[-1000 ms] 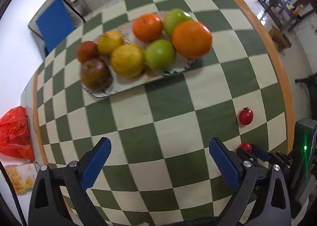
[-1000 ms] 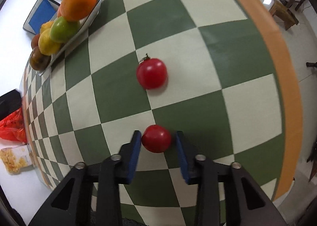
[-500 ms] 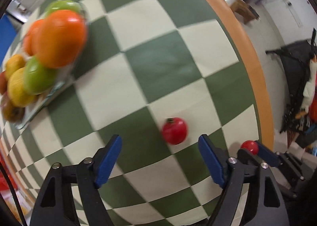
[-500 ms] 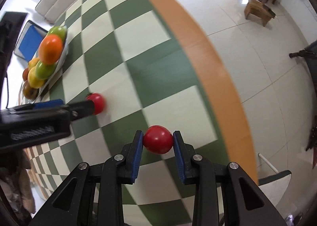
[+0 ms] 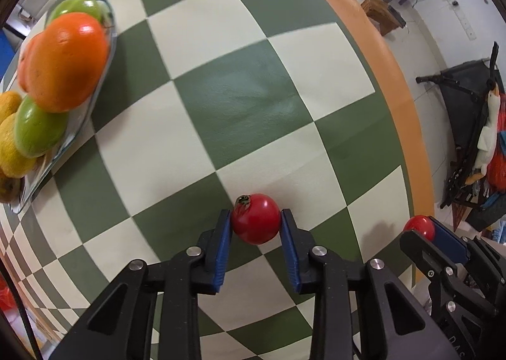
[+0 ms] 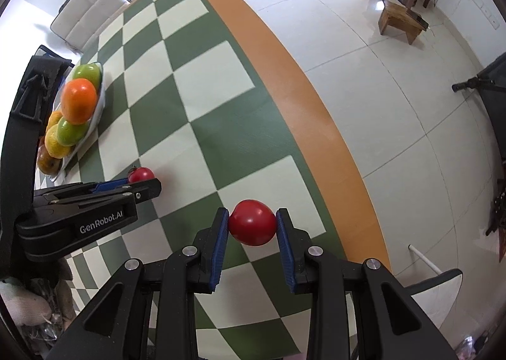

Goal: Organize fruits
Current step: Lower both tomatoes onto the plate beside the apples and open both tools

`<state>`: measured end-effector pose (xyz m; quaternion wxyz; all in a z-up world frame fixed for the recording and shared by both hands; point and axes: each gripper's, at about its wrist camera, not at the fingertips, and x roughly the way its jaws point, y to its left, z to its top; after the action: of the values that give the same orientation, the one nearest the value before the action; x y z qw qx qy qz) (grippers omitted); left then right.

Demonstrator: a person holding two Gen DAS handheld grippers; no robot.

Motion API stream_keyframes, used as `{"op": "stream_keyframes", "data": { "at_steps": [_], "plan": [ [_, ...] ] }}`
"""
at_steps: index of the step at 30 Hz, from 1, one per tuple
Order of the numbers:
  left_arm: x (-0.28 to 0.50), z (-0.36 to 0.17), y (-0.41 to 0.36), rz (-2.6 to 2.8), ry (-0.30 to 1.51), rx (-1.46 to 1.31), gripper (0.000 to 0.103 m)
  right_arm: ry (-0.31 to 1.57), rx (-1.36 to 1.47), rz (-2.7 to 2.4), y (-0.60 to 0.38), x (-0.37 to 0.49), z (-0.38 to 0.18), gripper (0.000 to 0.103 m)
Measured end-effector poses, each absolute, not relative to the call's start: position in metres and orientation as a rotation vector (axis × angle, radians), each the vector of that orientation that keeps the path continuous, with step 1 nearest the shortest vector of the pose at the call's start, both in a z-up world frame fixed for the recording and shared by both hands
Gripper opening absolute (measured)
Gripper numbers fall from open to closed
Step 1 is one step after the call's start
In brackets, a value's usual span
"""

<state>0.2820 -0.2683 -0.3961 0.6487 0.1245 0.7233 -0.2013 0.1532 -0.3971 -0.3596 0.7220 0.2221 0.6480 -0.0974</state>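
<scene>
While each claw pinches one tomato, left claw (image 5: 255,222) tomato (image 5: 256,218) has a stem.

Wooden stool (image 6: 401,21) — white chair (image 6: 88,3)

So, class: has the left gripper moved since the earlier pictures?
Yes. The left gripper has swung right, away from the fruit tray, toward the table's orange edge, and closed on the stemmed tomato.

Glossy smooth tomato (image 5: 255,218); matt checked tablecloth (image 5: 240,91).
</scene>
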Motion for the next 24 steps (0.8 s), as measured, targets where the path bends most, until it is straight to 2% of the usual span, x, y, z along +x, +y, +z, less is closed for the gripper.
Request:
{"op": "stream_keyframes", "data": {
  "at_steps": [7, 12, 17, 24],
  "plan": [
    [0.292, -0.346, -0.198, -0.433, 1.590, 0.100, 0.028, 1.392, 0.481, -0.117, -0.368, 0.175, -0.328, 0.033],
    [0.310, -0.319, -0.101, -0.297, 1.569, -0.150, 0.028, 1.375, 0.510, 0.048, -0.318, 0.218, -0.323, 0.033],
    [0.335, -0.336, -0.010, -0.134, 1.592, -0.446, 0.028, 1.355, 0.543, 0.208, -0.253, 0.271, -0.330, 0.033],
    [0.360, -0.373, 0.035, -0.063, 1.618, -0.770, 0.028, 1.392, 0.544, 0.295, -0.191, 0.332, -0.361, 0.033]
  ]
}}
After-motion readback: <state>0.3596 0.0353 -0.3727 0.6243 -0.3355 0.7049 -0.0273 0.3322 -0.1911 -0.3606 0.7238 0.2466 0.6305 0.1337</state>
